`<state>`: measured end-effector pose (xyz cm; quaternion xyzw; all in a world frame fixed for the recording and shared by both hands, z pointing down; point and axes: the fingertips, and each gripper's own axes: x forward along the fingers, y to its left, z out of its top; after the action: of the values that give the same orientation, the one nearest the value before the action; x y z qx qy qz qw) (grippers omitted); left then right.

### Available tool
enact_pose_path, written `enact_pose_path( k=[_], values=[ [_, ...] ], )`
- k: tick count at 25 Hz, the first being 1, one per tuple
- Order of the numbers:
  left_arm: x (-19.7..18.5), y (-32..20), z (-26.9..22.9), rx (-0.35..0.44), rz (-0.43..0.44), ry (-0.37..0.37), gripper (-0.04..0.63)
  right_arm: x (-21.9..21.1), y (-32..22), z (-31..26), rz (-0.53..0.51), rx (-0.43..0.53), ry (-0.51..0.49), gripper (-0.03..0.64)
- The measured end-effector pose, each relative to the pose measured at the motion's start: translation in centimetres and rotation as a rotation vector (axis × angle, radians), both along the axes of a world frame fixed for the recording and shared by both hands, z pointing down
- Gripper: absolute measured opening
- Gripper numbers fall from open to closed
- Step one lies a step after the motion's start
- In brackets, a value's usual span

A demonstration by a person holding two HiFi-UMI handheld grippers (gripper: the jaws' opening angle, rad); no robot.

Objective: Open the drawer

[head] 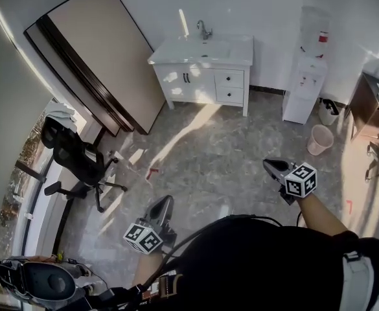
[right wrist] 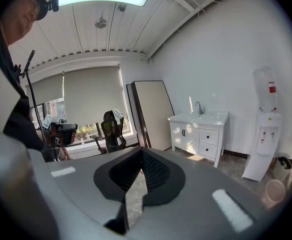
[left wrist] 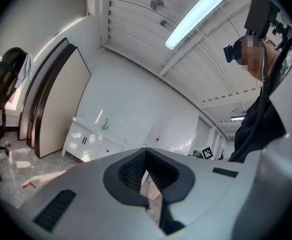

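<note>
Furniture stands round the edges of a grey stone-patterned floor [head: 208, 141], and the person stands well apart from all of it. At the left of the frame a black wheeled office chair [head: 79, 161] sits by the window. At upper left, large beige flat panels with dark edges [head: 102, 57] lean on the wall, seemingly stored out of the way. At lower centre-left the left tool [head: 166, 205] points across the room, its jaws closed together with nothing in them. At upper centre is the white vanity cabinet with a sink and tap [head: 195, 86]. Its two small white drawers with dark knobs [head: 230, 86] are stacked at its right end, both flush and closed. Further right, the right tool [head: 270, 165] is likewise closed tight and empty, tilted a little downward. Both are held forward, probably carried toward the cabinet, since the drawers are out of reach. At upper right stand a white water dispenser [head: 304, 83] and a pink waste bin [head: 320, 139].
</note>
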<state>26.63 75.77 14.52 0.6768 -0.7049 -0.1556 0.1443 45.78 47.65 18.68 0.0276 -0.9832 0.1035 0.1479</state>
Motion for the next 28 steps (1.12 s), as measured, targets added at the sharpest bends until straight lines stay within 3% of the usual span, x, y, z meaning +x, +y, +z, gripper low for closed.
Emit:
enact_pose_path(
  k=[7,14,18,28],
  values=[
    [-3.6,-8.7,-1.6,-0.010,-0.092,-0.043,-0.009,-6.0,-9.6,0.6,-0.085,-0.009,-0.016,0.002],
    [-5.2,-18.2,-3.2,0.029,-0.144,-0.053,-0.009,-10.6,-19.2,-1.7,-0.179,0.020,-0.041,0.002],
    [-5.7,-22.4,-3.4,0.002,-0.164,-0.065,-0.009,-12.1,-23.5,-1.3,-0.200,0.009,-0.039,0.002],
    [-11.7,-27.2,-1.4,-0.012,-0.136,-0.030,-0.009,-17.3,-28.3,1.0,-0.160,-0.024,-0.014,0.002]
  ],
)
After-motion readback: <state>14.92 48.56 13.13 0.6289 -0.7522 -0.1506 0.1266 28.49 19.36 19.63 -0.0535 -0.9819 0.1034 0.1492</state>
